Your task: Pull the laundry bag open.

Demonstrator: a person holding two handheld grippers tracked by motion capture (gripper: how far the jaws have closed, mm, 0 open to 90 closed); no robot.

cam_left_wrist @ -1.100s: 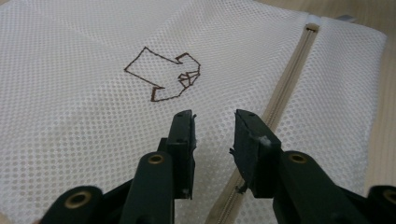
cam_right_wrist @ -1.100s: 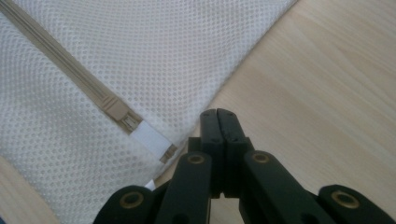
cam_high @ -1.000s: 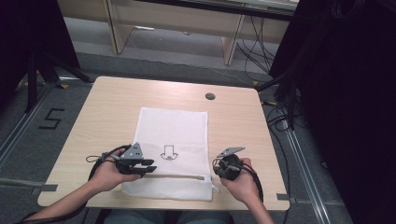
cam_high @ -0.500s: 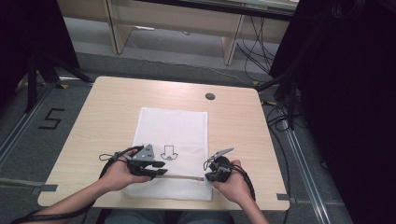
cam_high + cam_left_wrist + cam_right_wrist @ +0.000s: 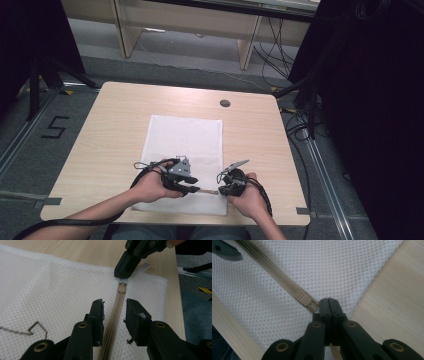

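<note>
A white mesh bag lies flat on the wooden table, with a beige zipper along its near edge. My left gripper straddles the zipper tape. Its jaws have just been opening and its pads stand clear of the tape. The beige slider sits at the zipper's far end, just ahead of the left jaws. My right gripper is shut on the bag's edge at that end, right beside the slider.
A round dark cable hole marks the table's far side. The bag's right edge lies close to the table's right side. Behind the table are desk legs and floor cables. A "5" is taped on the floor at left.
My left gripper has travelled right along the bag's near edge, closing most of the gap to the right gripper. The right gripper has hardly moved.
</note>
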